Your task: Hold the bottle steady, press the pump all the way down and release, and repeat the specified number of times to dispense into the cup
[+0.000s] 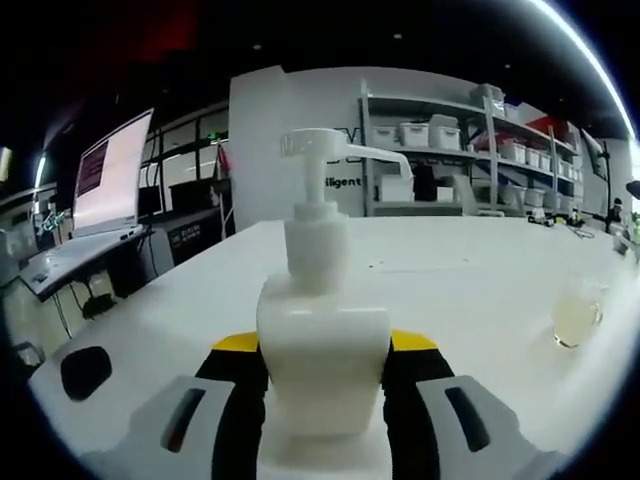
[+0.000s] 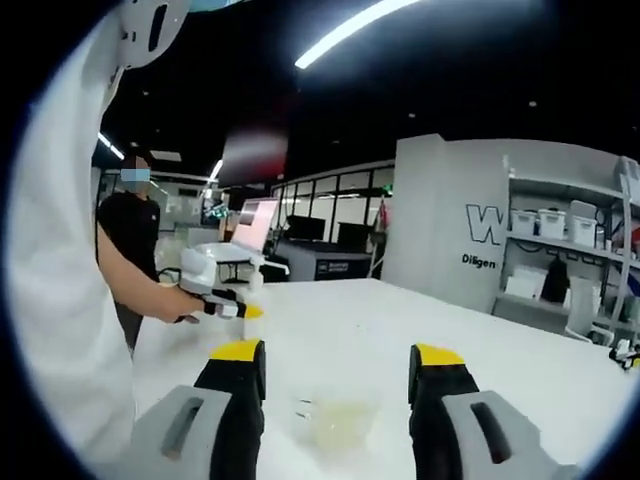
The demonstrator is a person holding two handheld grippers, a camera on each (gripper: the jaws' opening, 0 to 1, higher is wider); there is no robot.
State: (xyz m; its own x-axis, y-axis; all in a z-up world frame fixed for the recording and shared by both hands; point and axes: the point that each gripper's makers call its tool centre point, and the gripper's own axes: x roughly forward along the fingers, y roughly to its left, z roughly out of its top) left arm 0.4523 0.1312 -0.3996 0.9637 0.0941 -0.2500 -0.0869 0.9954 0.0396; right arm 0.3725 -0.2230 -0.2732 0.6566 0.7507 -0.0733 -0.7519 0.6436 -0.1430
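The pump bottle (image 1: pixel 322 330) stands upright on the white table (image 1: pixel 470 290), clamped at its body between the jaws of the left gripper (image 1: pixel 324 385), which press against both its sides. Its pump head (image 1: pixel 318 148) sits raised, with the spout pointing right. The cup (image 1: pixel 578 312) stands on the table well to the right of the bottle and holds a little pale yellowish liquid, so some dispensing seems already done; but the spout does not reach over the cup, and how many presses remain cannot be told.

In the right gripper view, the right gripper (image 2: pixel 337 390) has its jaws apart with the cup (image 2: pixel 338 420) low between them, apparently not touched. Far to the left a person's hand (image 2: pixel 190 303) is near the other gripper and the bottle (image 2: pixel 252 290).

The hold looks settled; what is left, by my judgement, is bringing cup and spout together and pressing the pump.

The table is broad and bare around both things. Its left edge runs close beside the bottle, with desks and a monitor (image 1: pixel 110 175) beyond; shelves (image 1: pixel 450 150) stand far behind.
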